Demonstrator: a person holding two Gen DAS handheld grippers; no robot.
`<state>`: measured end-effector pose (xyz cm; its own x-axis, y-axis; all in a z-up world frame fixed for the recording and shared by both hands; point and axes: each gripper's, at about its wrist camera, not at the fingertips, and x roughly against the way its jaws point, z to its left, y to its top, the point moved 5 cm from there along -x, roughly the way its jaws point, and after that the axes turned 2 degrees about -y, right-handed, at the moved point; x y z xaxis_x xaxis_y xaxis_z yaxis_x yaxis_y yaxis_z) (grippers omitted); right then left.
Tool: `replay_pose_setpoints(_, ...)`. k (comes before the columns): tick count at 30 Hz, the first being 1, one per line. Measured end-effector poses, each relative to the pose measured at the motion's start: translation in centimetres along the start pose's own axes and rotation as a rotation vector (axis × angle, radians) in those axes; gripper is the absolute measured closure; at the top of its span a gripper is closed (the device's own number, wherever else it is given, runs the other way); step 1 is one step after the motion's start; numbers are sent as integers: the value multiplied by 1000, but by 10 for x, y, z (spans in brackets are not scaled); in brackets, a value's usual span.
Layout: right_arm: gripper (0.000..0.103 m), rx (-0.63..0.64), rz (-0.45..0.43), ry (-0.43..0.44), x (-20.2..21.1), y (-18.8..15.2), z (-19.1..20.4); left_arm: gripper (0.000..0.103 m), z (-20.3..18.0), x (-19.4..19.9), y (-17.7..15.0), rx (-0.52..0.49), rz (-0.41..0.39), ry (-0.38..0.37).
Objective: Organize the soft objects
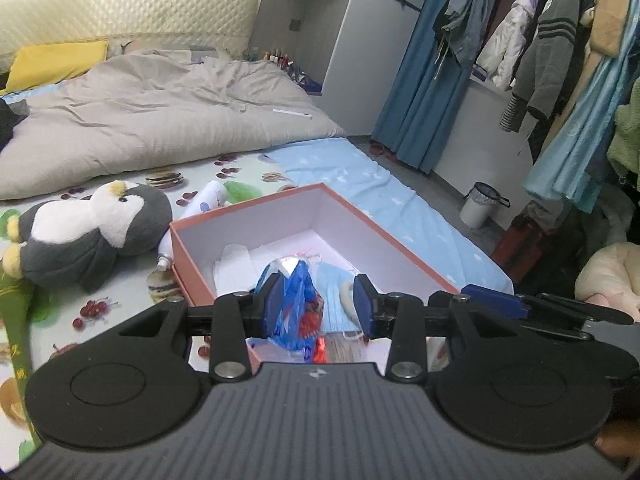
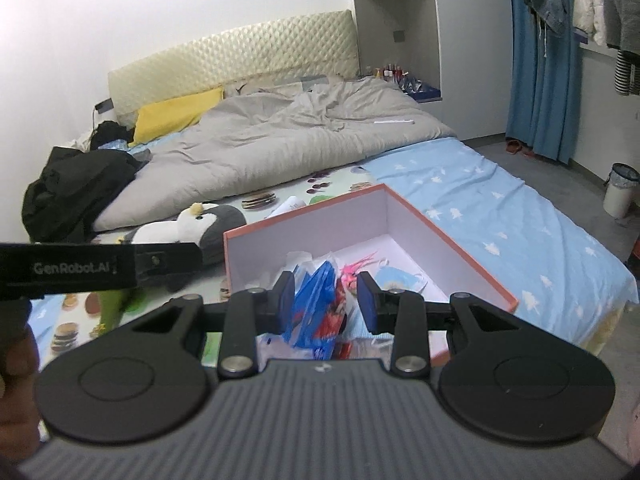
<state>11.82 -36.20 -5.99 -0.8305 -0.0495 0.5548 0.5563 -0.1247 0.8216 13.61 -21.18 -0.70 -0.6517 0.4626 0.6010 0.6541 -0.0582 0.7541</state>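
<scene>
Left gripper (image 1: 320,300) was spread over the open box, nothing between its blue pads, while the right gripper (image 2: 326,300) sat the same way, jaws apart, hovering above the same spot from the other side. Largest item first: the grey duvet (image 1: 160,112) lay rumpled across the bed and looked untouched, probably out of scope. Orange-rimmed box (image 1: 376,224) sat on the printed sheet near the bed's edge and served as the collection bin. Penguin plush (image 1: 92,228) was the biggest soft thing left out, lying on its side just beside the box's left wall, so that step was not yet done. White bottle (image 1: 200,216) lay between plush and box, touching or nearly touching the wall; not soft, so likely to stay. Inside the box: blue plastic bag (image 1: 296,300) with red print, a light-blue face mask (image 1: 336,296), white tissue paper (image 1: 236,264), and something pink (image 2: 356,266), possibly a hair tie, too blurred to call. Judgement: small items mostly binned, plush pending, roughly past halfway.
</scene>
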Motion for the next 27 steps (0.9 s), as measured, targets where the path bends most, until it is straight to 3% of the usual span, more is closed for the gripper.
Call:
replay_pose_setpoints(10,66,1,-15,8,37,-18,4,59,-17,48,-31,6,-20,2)
replay_pose_setpoints(18,66,-6,-16,-8,49,-33,-5,59,-19,61,-55,14,-14,10)
replay_pose_setpoints(26,66,-10,-4,-13,55,-42,-3,49,-8,70,-63,23,-19,26)
replay_pose_setpoints(27,65,-12,-1,-11,56,-43,-2,43,-7,71,-63,24,-20,28)
